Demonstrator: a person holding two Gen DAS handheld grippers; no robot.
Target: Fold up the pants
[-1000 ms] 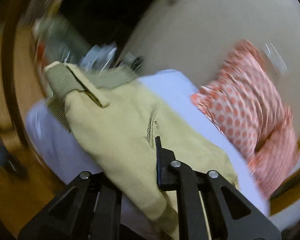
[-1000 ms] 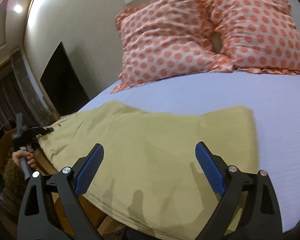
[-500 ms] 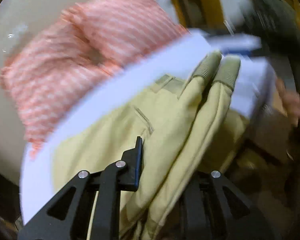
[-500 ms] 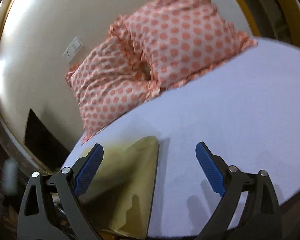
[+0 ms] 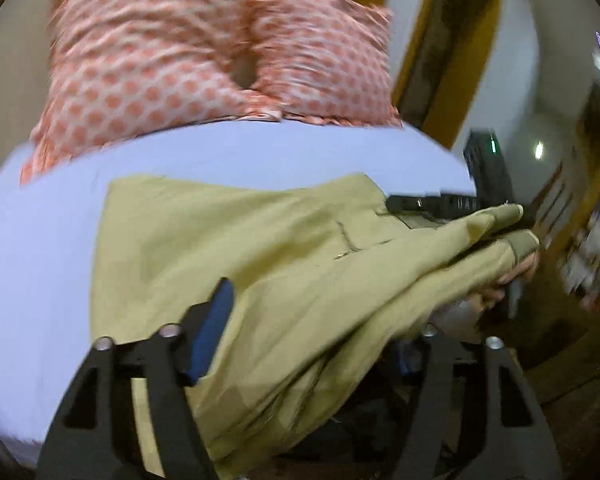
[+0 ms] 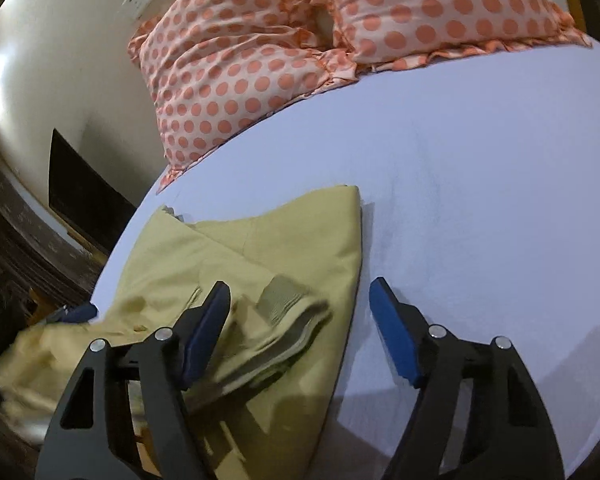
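The khaki pants (image 5: 284, 256) lie on the lilac bed sheet (image 5: 40, 240), with the waistband end lifted and draped across my left gripper (image 5: 324, 336). Its jaws stand apart, the right finger hidden under the cloth; whether it grips the pants is not visible. In the right wrist view the pants (image 6: 284, 248) lie folded near the bed's left edge, the waistband (image 6: 284, 300) bunched up. My right gripper (image 6: 300, 336) is open and empty, just above the pants' right edge. It also shows in the left wrist view (image 5: 452, 204), beyond the waistband.
Two orange polka-dot pillows (image 6: 260, 52) lean against the wall at the bed's head. The bed's edge (image 6: 112, 264) drops to a dark floor on the left. A dark doorway and furniture (image 5: 488, 168) stand to the right of the bed.
My left gripper has swung the waistband end over the folded pants towards the right gripper. My right gripper has dropped lower and now hovers over the pants' right edge.
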